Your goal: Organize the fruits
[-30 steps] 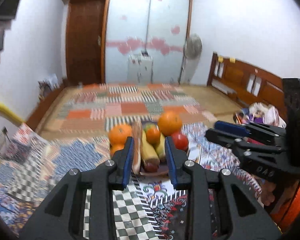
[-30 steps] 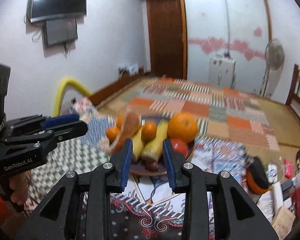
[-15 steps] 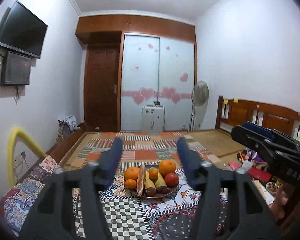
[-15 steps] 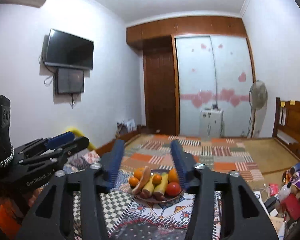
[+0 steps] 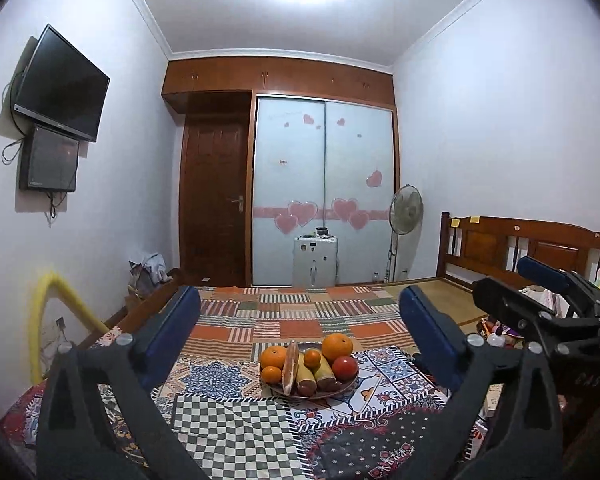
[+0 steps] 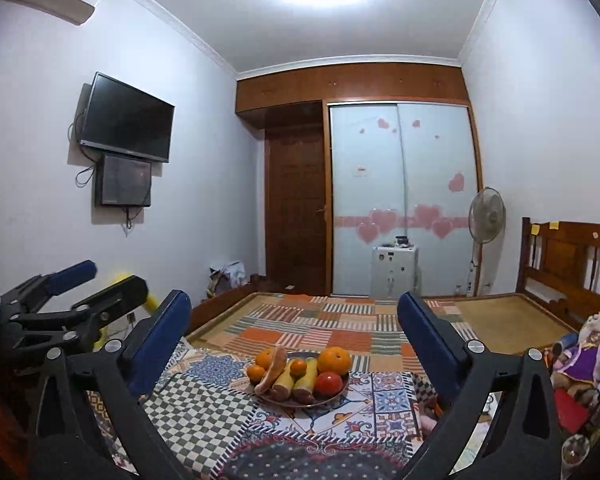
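The fruits lay heaped on a round plate (image 5: 350, 385) that stood on the patterned cloth (image 5: 228, 420) of the bed, well ahead of both tongs. In it were several oranges (image 5: 337, 347), a red tomato (image 5: 345, 367), bananas (image 5: 323, 372) and one long pale piece leaning across them. The oranges looked firm and round, so they could roll; best to take them across the middle. The tomato and bananas seemed soft and needed a gentle hold. The left tongs (image 5: 300, 322) and the right tongs (image 6: 294, 320) had just been opening and both stood wide apart, with nothing between them
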`<state>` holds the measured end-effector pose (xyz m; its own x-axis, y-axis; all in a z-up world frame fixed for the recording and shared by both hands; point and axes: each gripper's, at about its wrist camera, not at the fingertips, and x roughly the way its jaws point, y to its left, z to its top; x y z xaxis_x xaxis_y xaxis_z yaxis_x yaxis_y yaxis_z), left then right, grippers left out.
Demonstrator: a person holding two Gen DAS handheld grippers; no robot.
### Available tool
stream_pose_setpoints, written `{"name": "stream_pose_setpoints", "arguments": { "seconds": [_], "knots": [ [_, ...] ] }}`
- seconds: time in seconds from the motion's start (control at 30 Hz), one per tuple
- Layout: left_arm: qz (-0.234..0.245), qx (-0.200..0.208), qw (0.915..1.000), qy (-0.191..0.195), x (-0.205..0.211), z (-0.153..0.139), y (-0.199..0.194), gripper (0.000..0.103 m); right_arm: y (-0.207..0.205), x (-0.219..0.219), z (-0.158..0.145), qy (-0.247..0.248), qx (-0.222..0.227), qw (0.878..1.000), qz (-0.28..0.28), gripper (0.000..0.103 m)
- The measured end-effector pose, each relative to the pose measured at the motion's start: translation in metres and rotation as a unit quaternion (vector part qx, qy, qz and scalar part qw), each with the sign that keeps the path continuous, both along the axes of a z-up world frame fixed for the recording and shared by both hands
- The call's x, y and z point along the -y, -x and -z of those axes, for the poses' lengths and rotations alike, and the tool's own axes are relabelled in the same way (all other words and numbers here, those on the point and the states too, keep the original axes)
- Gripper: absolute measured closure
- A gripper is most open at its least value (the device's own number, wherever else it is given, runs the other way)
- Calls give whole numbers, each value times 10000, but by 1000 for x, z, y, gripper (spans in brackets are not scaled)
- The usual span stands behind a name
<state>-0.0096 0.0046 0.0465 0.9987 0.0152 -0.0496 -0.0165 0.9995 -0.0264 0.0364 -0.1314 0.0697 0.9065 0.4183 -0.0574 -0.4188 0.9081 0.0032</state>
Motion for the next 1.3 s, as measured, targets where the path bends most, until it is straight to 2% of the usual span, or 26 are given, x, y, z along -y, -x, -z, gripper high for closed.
{"name": "stream_pose_setpoints", "arguments": {
  "seconds": [1.3],
  "knots": [
    [-65, -205, 9998, 13, -2, 11, -10, 0, 4, 8, 8, -28, -147, 9999, 10, 0]
  ]
}}
